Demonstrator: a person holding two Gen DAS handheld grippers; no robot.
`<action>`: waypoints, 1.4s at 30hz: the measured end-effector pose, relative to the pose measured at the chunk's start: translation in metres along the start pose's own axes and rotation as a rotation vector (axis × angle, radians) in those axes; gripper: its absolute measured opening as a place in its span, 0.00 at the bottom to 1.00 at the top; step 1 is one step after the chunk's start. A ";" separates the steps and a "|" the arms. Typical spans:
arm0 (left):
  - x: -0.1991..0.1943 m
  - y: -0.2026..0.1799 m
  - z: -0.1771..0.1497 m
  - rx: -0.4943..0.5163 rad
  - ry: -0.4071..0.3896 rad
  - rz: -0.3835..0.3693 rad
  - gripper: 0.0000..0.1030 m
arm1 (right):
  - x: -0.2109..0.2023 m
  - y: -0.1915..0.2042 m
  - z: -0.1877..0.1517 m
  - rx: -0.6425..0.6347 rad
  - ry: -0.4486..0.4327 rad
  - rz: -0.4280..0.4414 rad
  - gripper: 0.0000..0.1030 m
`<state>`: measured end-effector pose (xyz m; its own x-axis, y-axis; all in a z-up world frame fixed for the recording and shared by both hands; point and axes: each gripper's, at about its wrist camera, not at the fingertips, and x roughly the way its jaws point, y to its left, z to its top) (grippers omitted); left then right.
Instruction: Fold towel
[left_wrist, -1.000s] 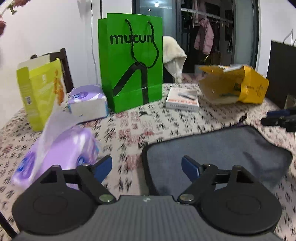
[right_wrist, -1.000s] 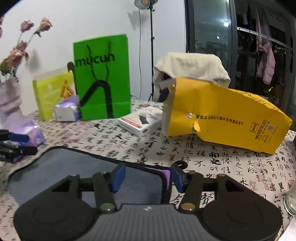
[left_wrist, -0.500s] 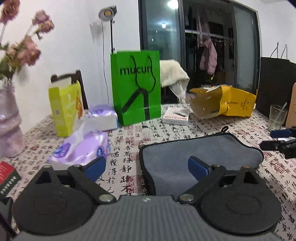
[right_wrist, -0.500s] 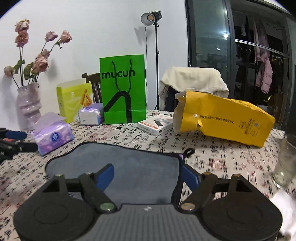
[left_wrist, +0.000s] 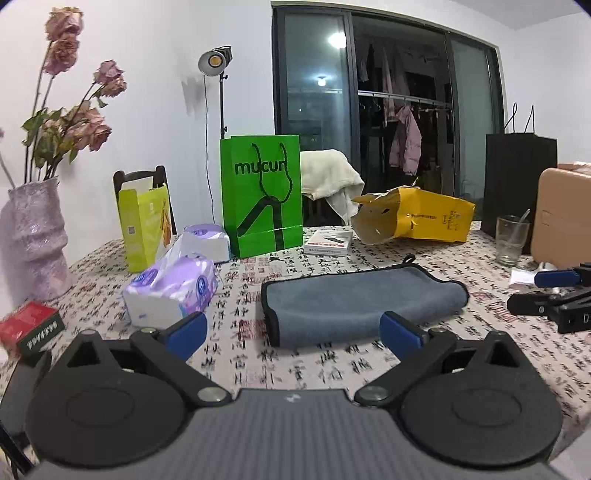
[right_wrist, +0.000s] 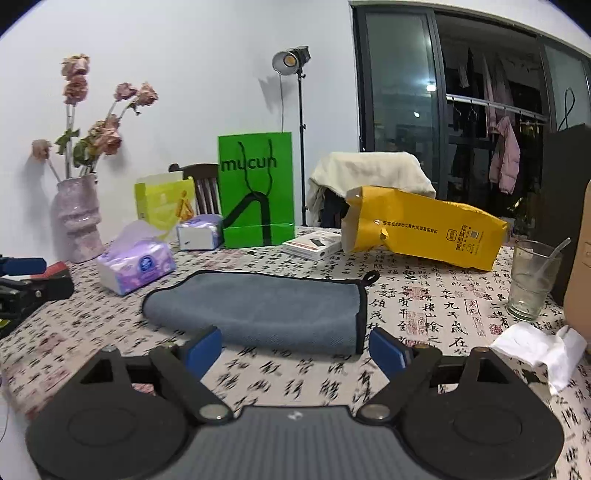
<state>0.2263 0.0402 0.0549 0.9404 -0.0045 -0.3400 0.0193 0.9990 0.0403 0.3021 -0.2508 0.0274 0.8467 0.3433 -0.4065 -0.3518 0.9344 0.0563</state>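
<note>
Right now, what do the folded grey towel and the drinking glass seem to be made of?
Folded grey towel with black edging: likely microfibre or terry cloth; matte, fuzzy nap, stitched trim, hanging loop. Clear drinking glass: apparently glass, possibly plastic; transparent, glossy, cloudy inside, with a clear utensil standing in it.

My fingertips (left_wrist: 188, 329) are blue on black arms. The towel (left_wrist: 354, 302) is grey-blue with black edging. The tablecloth (right_wrist: 424, 295) is white, printed with black calligraphy and red seals. Behind stand a green bag (left_wrist: 260, 192) with black lettering, a yellow bag (right_wrist: 424, 227), a lime box (left_wrist: 144, 221), purple-and-white tissues (left_wrist: 171, 288) and a pale pink vase (right_wrist: 75, 218).
</note>
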 end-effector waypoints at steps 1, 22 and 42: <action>-0.005 0.000 -0.003 -0.006 -0.004 0.000 0.99 | -0.005 0.004 -0.002 -0.007 -0.003 0.001 0.85; -0.119 -0.005 -0.039 0.014 -0.134 0.004 1.00 | -0.120 0.072 -0.047 -0.033 -0.085 -0.012 0.87; -0.164 -0.015 -0.085 -0.040 -0.120 0.010 1.00 | -0.173 0.095 -0.080 -0.033 -0.129 -0.037 0.96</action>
<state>0.0423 0.0301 0.0300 0.9744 0.0029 -0.2250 -0.0019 1.0000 0.0044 0.0903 -0.2292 0.0300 0.9028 0.3201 -0.2872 -0.3306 0.9437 0.0124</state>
